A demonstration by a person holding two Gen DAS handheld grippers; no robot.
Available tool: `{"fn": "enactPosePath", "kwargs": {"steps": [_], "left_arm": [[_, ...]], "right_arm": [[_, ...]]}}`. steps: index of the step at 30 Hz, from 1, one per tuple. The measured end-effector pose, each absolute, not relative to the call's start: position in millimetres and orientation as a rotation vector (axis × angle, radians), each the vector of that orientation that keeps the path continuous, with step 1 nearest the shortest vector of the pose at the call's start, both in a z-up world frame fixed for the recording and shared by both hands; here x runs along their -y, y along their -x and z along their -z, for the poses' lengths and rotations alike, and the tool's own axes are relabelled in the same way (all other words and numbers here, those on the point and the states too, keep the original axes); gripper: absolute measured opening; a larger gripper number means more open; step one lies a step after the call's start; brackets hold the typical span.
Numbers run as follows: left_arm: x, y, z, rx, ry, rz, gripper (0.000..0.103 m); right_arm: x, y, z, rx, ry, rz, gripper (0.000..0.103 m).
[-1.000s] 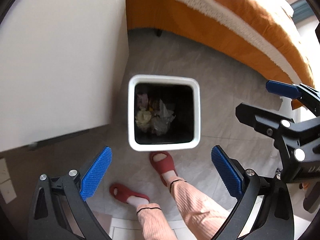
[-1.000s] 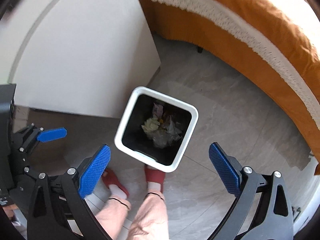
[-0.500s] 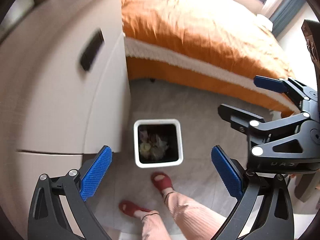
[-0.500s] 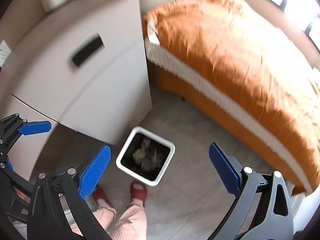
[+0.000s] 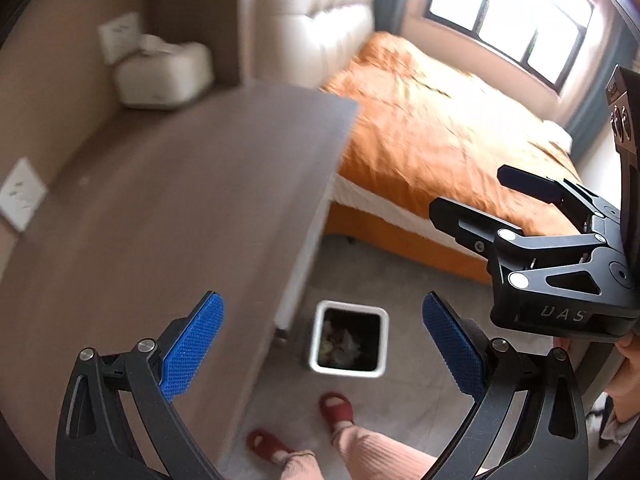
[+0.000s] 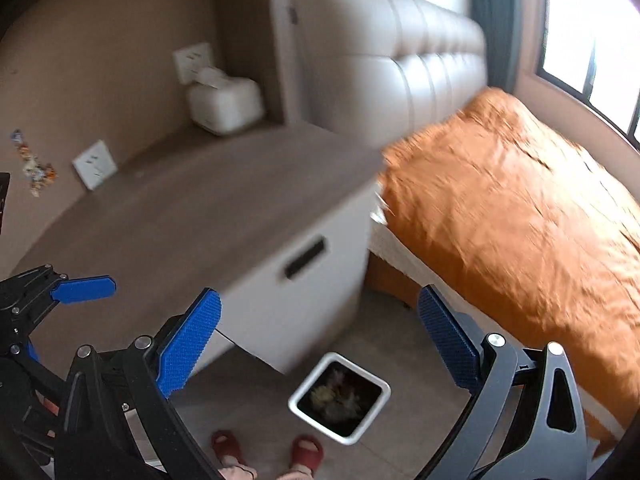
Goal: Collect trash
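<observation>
A white square trash bin with a dark liner stands on the grey floor far below, holding crumpled paper trash. It also shows in the right wrist view. My left gripper is open and empty, high above the bin. My right gripper is open and empty too. The right gripper also shows in the left wrist view, at the right. The left gripper's blue fingertip shows at the left of the right wrist view.
A brown-topped cabinet with a white drawer front stands beside the bin. A white tissue box sits at its back by wall sockets. A bed with an orange cover lies to the right. The person's red slippers are near the bin.
Both grippers have risen high and tilted up. The bin has shrunk in view and the cabinet top, tissue box, headboard and window have come into sight. Both stay open.
</observation>
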State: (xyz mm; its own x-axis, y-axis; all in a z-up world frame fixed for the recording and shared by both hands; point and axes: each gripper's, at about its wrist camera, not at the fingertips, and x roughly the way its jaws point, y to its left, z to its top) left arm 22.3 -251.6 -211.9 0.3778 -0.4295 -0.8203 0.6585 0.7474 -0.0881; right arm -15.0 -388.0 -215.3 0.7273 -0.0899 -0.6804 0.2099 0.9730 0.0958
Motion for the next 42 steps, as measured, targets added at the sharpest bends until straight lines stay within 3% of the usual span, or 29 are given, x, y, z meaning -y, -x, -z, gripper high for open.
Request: {"fn": "enactPosePath", "kwargs": {"steps": [24, 42], "left_arm": [[56, -36, 140, -0.8, -0.053, 0.299, 0.098], [-29, -26, 126, -0.743, 0.048, 0.181, 0.098]], "right_arm": [[213, -32, 123, -0.535, -0.008, -0.219, 0.098], [151, -31, 100, -0.486, 0.079, -0.294, 0.098]]}}
